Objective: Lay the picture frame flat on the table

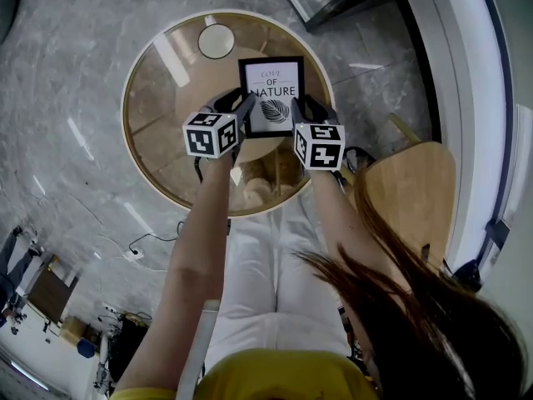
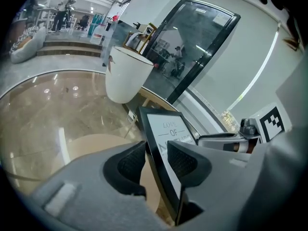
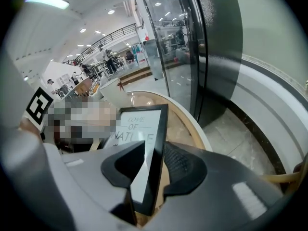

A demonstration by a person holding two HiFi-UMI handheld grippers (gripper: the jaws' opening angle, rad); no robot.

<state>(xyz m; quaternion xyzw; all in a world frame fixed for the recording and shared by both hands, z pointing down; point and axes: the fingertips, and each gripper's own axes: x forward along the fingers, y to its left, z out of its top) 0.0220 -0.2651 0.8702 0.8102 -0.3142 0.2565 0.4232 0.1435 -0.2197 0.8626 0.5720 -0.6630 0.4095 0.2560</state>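
Observation:
The black picture frame point(image 1: 271, 94) with a "love of nature" print and a leaf rests face up on the round glass table point(image 1: 150, 98), right of its middle. My left gripper point(image 1: 242, 107) straddles the frame's left edge and my right gripper point(image 1: 301, 107) its right edge. In the left gripper view the frame point(image 2: 166, 129) runs between the jaws of the left gripper point(image 2: 156, 160), and the pads stand a little wider than the frame is thick. The right gripper point(image 3: 154, 160) likewise has the frame point(image 3: 139, 124) between its jaws, with slack on the inner side. Both grippers are open.
A white cup point(image 1: 216, 41) stands on the table beyond the frame, and shows large in the left gripper view point(image 2: 125, 73). A wooden chair seat point(image 1: 412, 190) is at the right. A glass door point(image 3: 192, 42) and a curved wall border the far right side.

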